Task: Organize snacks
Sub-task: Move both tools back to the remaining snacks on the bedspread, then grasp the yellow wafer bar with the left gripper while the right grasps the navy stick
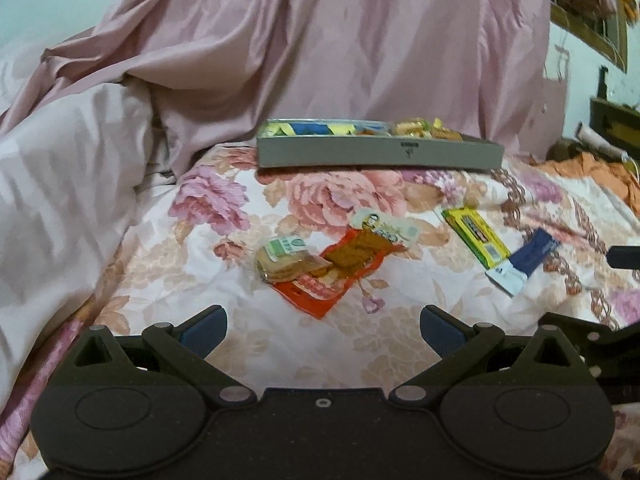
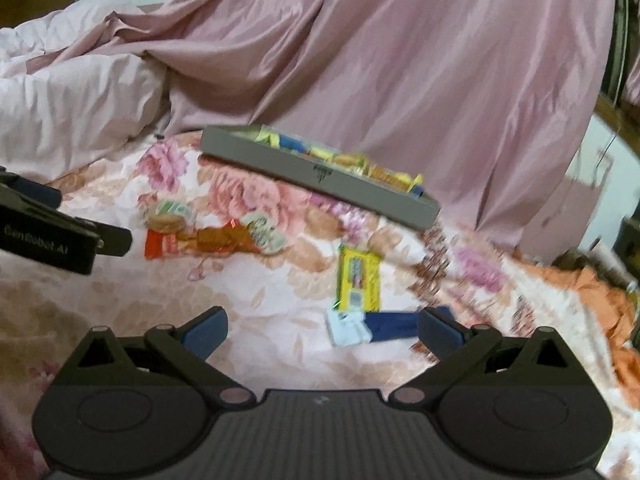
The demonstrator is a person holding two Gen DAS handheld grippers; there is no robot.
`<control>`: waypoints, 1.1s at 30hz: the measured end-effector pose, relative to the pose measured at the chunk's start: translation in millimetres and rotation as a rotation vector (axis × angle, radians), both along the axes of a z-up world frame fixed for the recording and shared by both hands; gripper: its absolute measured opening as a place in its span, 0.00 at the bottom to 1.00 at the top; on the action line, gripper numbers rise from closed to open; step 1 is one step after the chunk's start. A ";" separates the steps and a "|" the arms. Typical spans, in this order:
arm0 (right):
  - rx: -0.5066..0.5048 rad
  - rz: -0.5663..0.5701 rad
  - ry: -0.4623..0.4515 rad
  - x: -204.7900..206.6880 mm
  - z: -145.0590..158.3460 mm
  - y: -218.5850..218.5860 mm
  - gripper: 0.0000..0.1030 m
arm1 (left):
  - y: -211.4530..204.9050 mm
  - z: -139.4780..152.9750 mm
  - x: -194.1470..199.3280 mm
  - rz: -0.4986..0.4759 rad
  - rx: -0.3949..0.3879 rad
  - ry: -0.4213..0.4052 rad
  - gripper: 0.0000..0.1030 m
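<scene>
A grey tray (image 1: 376, 154) holding several wrapped snacks sits at the back of a floral bedspread; it also shows in the right wrist view (image 2: 320, 178). In front of it lie a red packet (image 1: 340, 268), a clear cracker pack (image 1: 286, 262), a pale sachet (image 1: 384, 226), a yellow packet (image 1: 476, 236) and a blue-and-white packet (image 1: 524, 262). My left gripper (image 1: 323, 330) is open and empty, short of the red packet. My right gripper (image 2: 322, 330) is open and empty, with the blue-and-white packet (image 2: 368, 328) between its fingers and the yellow packet (image 2: 359, 278) just beyond.
Pink satin cloth (image 1: 340, 40) hangs behind the tray. A white quilt (image 1: 60, 184) is bunched at the left. Orange cloth (image 2: 592, 292) lies at the right. The left gripper's body (image 2: 48, 232) shows at the left edge of the right wrist view.
</scene>
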State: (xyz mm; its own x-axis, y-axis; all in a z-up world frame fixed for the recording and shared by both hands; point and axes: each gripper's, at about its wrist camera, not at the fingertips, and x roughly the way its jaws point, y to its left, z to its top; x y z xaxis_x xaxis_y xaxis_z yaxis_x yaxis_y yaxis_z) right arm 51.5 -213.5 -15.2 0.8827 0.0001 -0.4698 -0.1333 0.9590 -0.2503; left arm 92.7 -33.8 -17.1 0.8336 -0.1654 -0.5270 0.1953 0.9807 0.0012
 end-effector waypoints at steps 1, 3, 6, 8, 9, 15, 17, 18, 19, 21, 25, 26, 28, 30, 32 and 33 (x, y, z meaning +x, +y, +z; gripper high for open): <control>0.019 0.005 0.022 3.6 -0.8 -2.6 1.00 | -1.0 -0.5 1.9 -0.004 0.003 0.007 0.99; 0.046 0.013 0.060 11.2 -2.6 -7.1 1.00 | -3.2 -1.6 8.2 -0.003 0.008 0.026 0.99; 0.064 0.025 0.105 22.6 -5.2 -11.6 1.00 | -6.6 -0.6 21.5 0.016 0.005 0.057 0.99; 0.075 0.031 0.134 31.1 -7.5 -14.7 1.00 | -9.8 2.7 34.1 0.043 -0.014 0.075 0.99; 0.074 0.026 0.145 35.6 -8.2 -16.2 1.00 | -12.3 4.7 41.0 0.052 -0.026 0.083 0.99; 0.173 0.029 0.249 70.3 -2.3 -35.1 1.00 | -38.6 19.3 83.9 0.074 -0.083 0.125 0.99; 0.197 -0.001 0.276 85.8 -4.2 -44.7 1.00 | -52.0 24.1 95.7 0.063 -0.077 0.115 0.99; 0.213 -0.025 0.289 93.9 -6.5 -50.4 1.00 | -59.1 26.2 101.5 0.055 -0.067 0.108 0.99; 0.234 -0.058 0.298 102.5 -10.1 -56.8 1.00 | -67.3 28.8 108.0 0.046 -0.054 0.101 0.99; 0.297 -0.143 0.303 118.7 -21.0 -71.8 1.00 | -81.1 33.5 119.2 0.030 -0.039 0.086 0.99; 0.447 -0.300 0.307 141.6 -46.7 -101.3 1.00 | -109.3 37.1 143.1 -0.011 -0.030 0.080 0.99; 0.487 -0.322 0.306 145.6 -51.6 -107.8 1.00 | -115.7 35.9 148.2 -0.016 -0.033 0.088 0.99; 0.522 -0.343 0.291 151.5 -58.2 -114.2 1.00 | -127.9 31.5 158.9 -0.028 -0.052 0.118 0.99; 0.505 -0.333 0.268 154.1 -62.9 -113.6 1.00 | -140.0 24.4 168.3 -0.041 -0.076 0.153 0.99; 0.455 -0.315 0.271 154.4 -65.4 -108.2 0.98 | -151.9 15.5 174.8 -0.053 -0.086 0.185 0.99; 0.423 -0.310 0.276 154.3 -64.0 -103.9 0.92 | -156.9 10.0 177.8 -0.057 -0.088 0.200 0.99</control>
